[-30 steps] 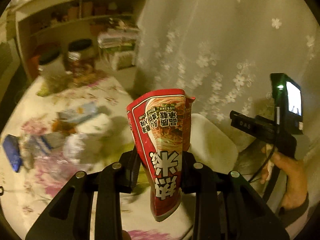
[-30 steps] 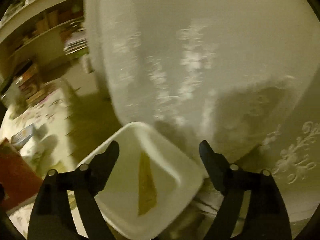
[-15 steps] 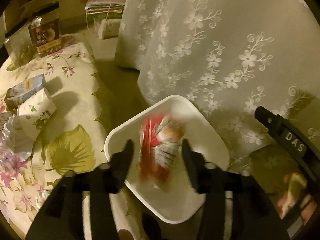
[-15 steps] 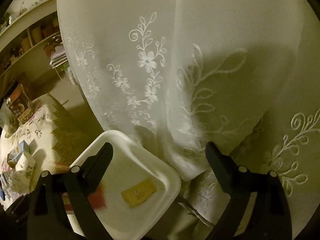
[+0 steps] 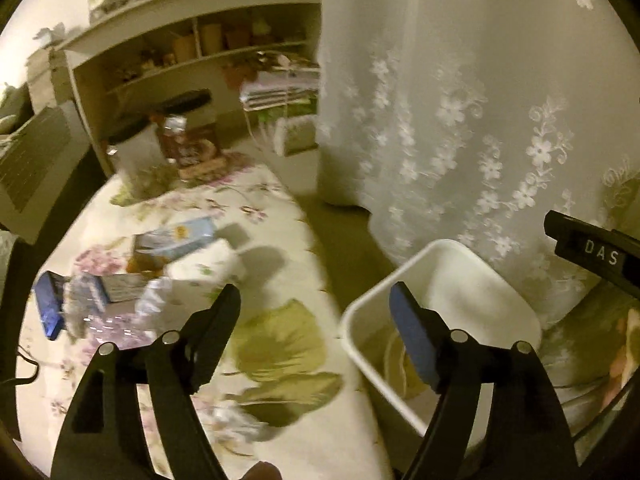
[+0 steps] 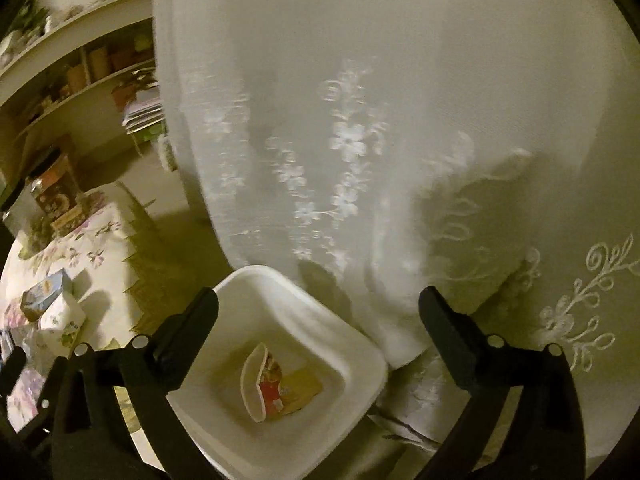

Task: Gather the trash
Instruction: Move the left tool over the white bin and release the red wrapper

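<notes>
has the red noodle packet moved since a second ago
Yes. The red noodle packet has left the left claw, now open and empty, and lies down inside the white bin.

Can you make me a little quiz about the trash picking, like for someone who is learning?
1. True or false: the left gripper is squeezing a piece of trash.
2. Where is the red wrapper? A) inside the white bin B) on the flowery tablecloth C) on the shelf
3. Fill in: behind the bin hangs a white lace ____.

Key:
1. False. Its jaws stand wide apart with nothing between them.
2. A. It lies at the bottom, beside a yellow packet.
3. Curtain.
</notes>
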`<state>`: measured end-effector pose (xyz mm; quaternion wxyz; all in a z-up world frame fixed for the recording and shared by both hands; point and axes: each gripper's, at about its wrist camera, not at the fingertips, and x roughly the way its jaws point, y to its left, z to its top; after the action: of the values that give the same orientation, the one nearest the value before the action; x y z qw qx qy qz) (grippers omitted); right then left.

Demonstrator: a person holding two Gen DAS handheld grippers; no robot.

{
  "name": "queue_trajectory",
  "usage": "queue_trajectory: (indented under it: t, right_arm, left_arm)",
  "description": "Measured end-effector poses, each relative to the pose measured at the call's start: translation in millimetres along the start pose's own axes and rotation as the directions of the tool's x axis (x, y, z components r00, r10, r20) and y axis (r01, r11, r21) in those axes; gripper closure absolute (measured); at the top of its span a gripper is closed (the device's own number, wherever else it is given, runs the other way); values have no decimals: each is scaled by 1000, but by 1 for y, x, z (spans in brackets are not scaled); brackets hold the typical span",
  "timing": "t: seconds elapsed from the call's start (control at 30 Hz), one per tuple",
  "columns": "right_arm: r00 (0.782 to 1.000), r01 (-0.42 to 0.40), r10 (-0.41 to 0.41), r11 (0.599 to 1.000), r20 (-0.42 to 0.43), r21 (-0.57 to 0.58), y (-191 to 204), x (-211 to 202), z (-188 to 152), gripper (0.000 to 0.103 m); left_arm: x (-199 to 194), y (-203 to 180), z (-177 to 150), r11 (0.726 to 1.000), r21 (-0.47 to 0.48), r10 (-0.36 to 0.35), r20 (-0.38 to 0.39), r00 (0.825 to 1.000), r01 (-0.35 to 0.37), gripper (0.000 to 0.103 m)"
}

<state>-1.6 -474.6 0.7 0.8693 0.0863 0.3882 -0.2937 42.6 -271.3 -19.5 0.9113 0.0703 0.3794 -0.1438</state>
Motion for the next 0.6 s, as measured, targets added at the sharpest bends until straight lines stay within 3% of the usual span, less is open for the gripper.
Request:
queue_trajectory:
  t: [0.33, 0.6]
  right_arm:
    - [999, -42, 43, 987, 7, -153, 72, -16, -10, 7]
    - [995, -90, 96, 926, -1, -366, 158, -35, -41, 7]
  left_arm:
    - [-17, 86, -14, 990, -15, 140, 42, 989, -139, 21]
    - [-21, 172, -30, 969, -52, 243, 0, 970, -243, 21]
